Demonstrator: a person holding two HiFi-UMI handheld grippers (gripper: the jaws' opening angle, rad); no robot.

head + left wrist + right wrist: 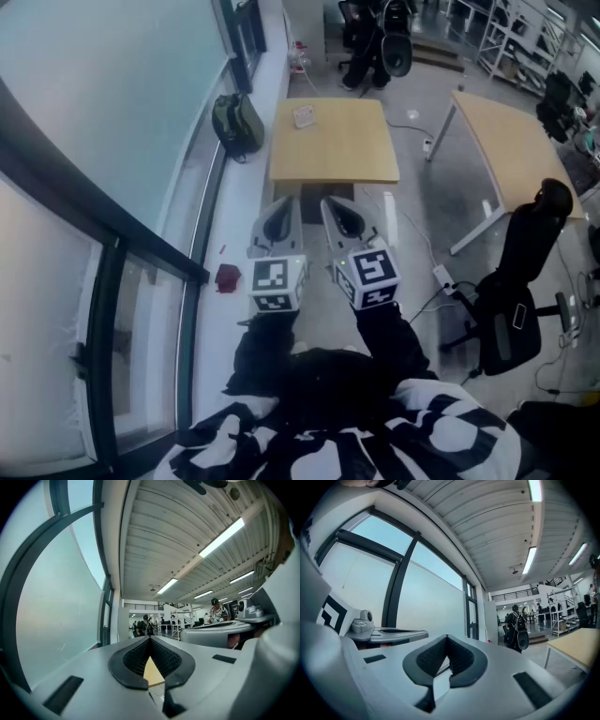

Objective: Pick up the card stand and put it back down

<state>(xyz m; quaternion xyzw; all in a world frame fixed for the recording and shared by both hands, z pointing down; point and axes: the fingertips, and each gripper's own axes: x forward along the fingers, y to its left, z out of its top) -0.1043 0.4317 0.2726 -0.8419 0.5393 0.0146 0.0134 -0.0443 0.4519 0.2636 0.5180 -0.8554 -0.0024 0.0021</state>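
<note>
The card stand (303, 115), a small pale holder, sits on the far left part of a square wooden table (347, 150) ahead of me. My left gripper (280, 212) and right gripper (339, 210) are held side by side, level, well short of the table's near edge and pointing at it. In the left gripper view the left gripper (150, 639) has its jaw tips together with nothing between them; a sliver of the table (153, 673) shows below. The right gripper (447, 638) looks the same in its own view, tips meeting and holding nothing.
A green backpack (236, 124) leans by the window wall left of the table. A second table (511, 141) stands at the right, with a black office chair (516, 300) and a power strip with cables (444, 277) near it. A red scrap (228, 277) lies on the floor.
</note>
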